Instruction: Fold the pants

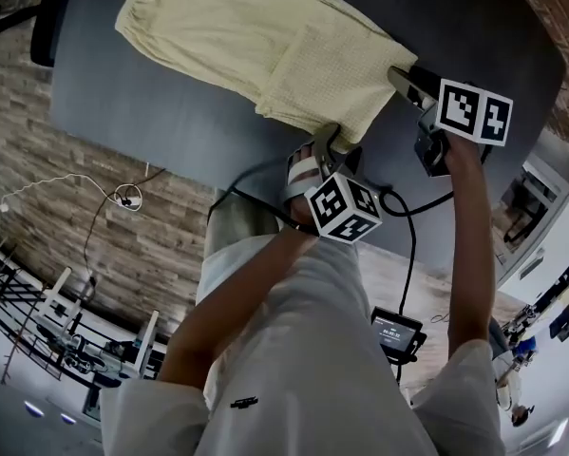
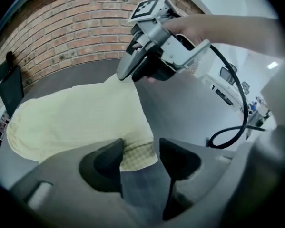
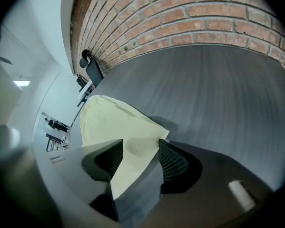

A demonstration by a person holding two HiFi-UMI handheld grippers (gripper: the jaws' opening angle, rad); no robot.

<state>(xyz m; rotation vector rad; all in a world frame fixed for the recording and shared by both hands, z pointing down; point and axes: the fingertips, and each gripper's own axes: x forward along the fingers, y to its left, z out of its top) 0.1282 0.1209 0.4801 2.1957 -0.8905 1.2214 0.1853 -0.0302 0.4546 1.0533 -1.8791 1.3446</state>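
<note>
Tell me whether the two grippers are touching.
Apart. The left gripper view shows the right gripper at the far corner of the pants, clear of the left gripper.

A dark grey table (image 1: 123, 93) stands beside a red brick wall (image 3: 204, 18), over plank-patterned floor (image 1: 47, 160).

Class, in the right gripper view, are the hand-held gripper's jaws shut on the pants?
No: the right hand-held gripper has its jaws apart, with the pants between them.

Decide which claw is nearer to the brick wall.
Right. The right claw is at the pants' hem corner nearest the brick wall; the left claw is at the other hem corner, farther from it.
</note>
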